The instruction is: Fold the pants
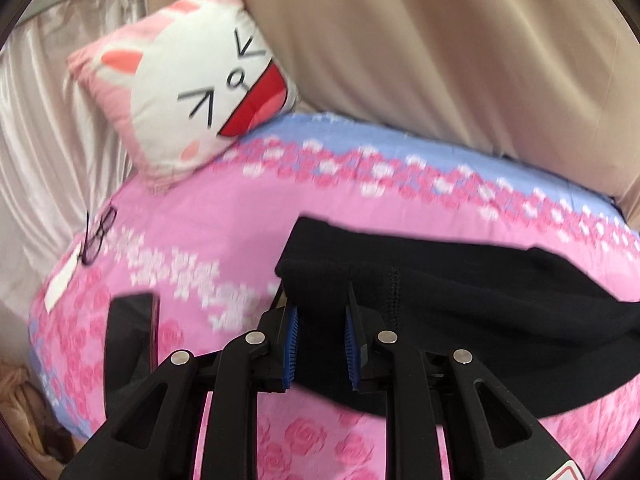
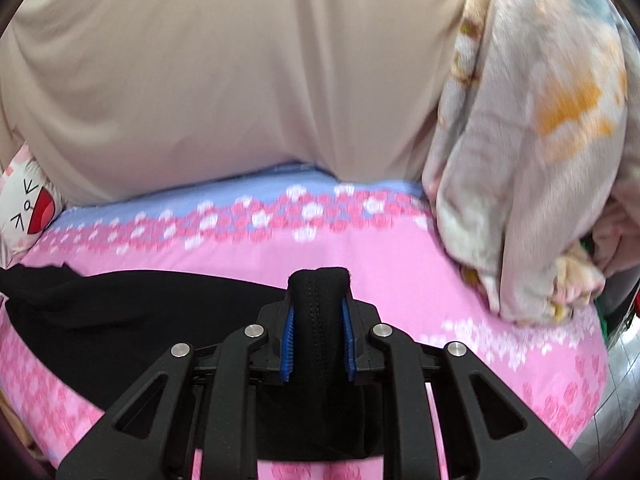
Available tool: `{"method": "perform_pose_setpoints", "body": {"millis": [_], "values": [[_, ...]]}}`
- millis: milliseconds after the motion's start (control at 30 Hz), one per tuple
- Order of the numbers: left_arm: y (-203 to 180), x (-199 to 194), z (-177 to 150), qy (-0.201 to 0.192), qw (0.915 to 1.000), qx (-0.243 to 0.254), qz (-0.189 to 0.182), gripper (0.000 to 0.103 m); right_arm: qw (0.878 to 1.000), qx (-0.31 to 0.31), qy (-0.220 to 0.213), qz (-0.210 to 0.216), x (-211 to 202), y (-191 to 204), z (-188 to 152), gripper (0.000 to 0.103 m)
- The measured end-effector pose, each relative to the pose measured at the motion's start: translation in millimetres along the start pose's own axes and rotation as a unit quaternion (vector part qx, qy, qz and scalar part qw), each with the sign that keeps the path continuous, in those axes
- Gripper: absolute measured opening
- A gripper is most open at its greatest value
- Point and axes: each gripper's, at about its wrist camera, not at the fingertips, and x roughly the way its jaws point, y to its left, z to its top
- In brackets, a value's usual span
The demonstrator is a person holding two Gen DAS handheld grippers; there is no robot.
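Observation:
The black pants [image 1: 460,300] lie across a pink flowered bed sheet [image 1: 224,224], one edge lifted. My left gripper [image 1: 320,320] is shut on that raised edge, with black cloth filling the gap between its blue pads [image 1: 291,344]. In the right wrist view the pants [image 2: 120,312] spread to the left over the sheet [image 2: 400,272]. My right gripper [image 2: 318,312] is shut on a thick stitched fold of them that sticks up between its fingers. The cloth under both grippers is hidden by the jaws.
A cat-face pillow [image 1: 192,96] leans at the back left. Glasses [image 1: 98,236] and a white card [image 1: 60,288] lie near the sheet's left edge, beside a dark flat object [image 1: 132,340]. Beige fabric [image 2: 220,80] fills the back; a patterned blanket [image 2: 540,140] hangs right.

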Motion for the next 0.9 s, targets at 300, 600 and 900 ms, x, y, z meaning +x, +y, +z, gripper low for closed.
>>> {"method": "perform_pose_setpoints", "body": {"millis": [300,600,900], "values": [[20.3,38.0,-67.6,0.070,0.9974,-0.015,0.008,0.023,0.997,0.009,0.079,0.009,11.7,-24.1,-83.7,0.024],[43.5,-16.1,-74.7,0.042,0.9923,-0.034,0.112,0.038,0.992,0.121,0.025,0.034,-68.8,-73.7,-113.8,0.080],[-66.2,-80.6,-42.5,-0.061,0.9981,0.006,0.004,0.067,0.915,0.356,0.136,0.135,-18.6,-109.1,-124.0,0.088]]}}
